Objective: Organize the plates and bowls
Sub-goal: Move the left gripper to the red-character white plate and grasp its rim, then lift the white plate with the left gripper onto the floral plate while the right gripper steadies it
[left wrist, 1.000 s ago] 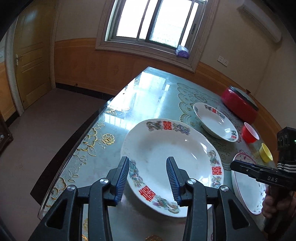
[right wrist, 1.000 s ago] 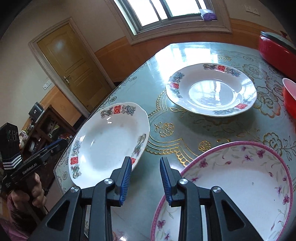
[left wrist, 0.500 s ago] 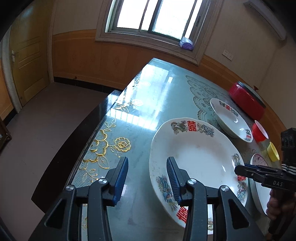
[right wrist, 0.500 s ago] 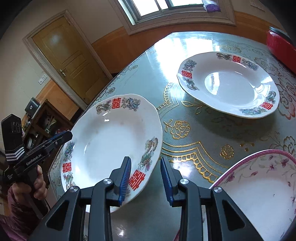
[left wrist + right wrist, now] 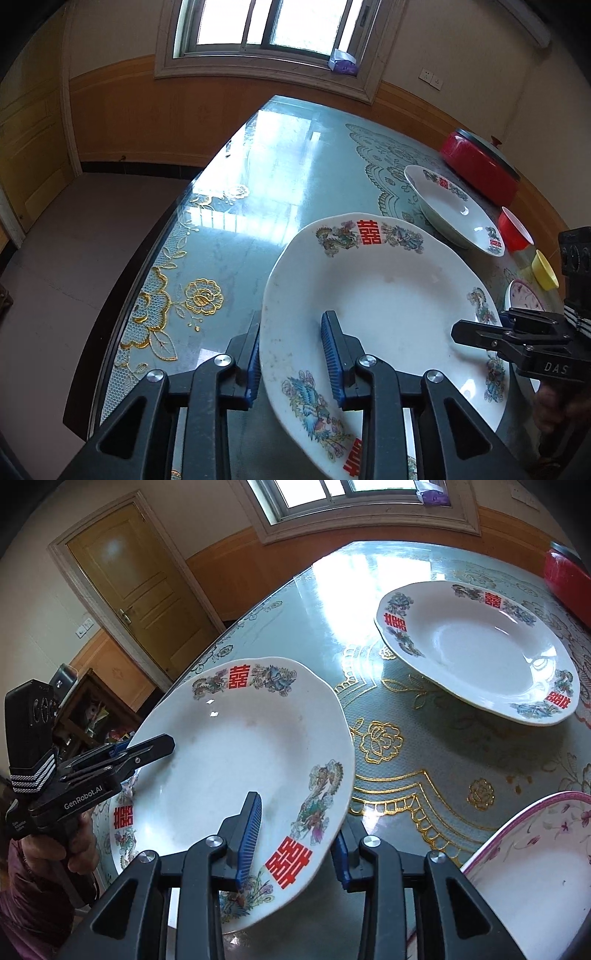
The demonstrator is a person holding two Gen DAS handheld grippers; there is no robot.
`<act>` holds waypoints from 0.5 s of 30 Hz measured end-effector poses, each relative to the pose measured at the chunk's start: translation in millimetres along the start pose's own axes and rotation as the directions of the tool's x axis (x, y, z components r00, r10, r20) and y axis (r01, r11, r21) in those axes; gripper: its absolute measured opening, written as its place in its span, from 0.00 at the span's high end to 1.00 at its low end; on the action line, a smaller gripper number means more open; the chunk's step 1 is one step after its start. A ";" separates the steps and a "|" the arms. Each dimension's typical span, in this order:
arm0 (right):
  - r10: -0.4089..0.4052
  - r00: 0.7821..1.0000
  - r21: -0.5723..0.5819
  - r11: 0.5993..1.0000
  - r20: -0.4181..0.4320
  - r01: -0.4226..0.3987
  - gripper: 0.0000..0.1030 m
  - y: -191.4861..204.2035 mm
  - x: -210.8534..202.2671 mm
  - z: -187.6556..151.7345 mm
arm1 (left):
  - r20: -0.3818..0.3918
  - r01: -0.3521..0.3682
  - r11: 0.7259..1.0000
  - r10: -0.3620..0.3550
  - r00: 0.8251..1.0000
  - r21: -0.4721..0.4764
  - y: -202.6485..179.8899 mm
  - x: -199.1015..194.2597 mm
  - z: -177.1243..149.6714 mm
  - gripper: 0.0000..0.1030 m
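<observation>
Glass table (image 5: 280,192), claws straddling bare plate (image 5: 388,295) rim

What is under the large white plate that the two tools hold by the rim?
One finger of each tool goes beneath the large plate, and around it shows the green patterned tablecloth. Whatever lies directly under its middle is covered by the plate itself.

A large white plate (image 5: 384,317) with red characters and floral rim fills the lower middle of the frame, tilted. A matching plate (image 5: 476,653) lies flat at upper right; a pink-rimmed flowered plate (image 5: 535,878) at lower right.
</observation>
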State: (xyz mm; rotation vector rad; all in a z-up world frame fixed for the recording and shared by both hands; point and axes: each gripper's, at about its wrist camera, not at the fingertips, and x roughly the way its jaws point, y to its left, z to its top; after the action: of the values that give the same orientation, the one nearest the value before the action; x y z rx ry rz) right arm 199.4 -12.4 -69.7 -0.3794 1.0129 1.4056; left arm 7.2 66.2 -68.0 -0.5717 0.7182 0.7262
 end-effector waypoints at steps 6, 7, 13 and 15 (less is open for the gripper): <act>-0.030 1.000 -0.036 0.999 0.006 0.030 0.62 5.5 0.4 -1.0 | -0.004 0.031 0.999 -0.031 1.000 -0.015 3.2 -0.2 -4.0 0.71; -0.048 0.999 -0.050 0.998 0.006 0.048 0.63 8.3 0.6 -1.6 | -0.001 0.033 0.999 -0.033 0.999 -0.022 3.2 -0.4 -5.1 0.71; -0.075 0.997 -0.089 0.993 0.006 0.075 0.63 8.7 -0.7 -4.0 | 0.002 0.064 0.998 -0.064 0.998 -0.024 0.1 -5.9 -15.5 0.73; -0.095 0.995 -0.086 0.992 0.013 0.096 0.61 9.1 0.0 -3.5 | -0.003 0.069 0.997 -0.070 0.998 -0.029 -0.9 -6.9 -16.3 0.73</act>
State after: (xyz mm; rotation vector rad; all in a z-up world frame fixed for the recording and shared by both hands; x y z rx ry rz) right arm 189.9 -13.3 -68.5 -0.4792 0.9166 1.3667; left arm -2.0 51.9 -72.8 -0.6219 0.6890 0.6719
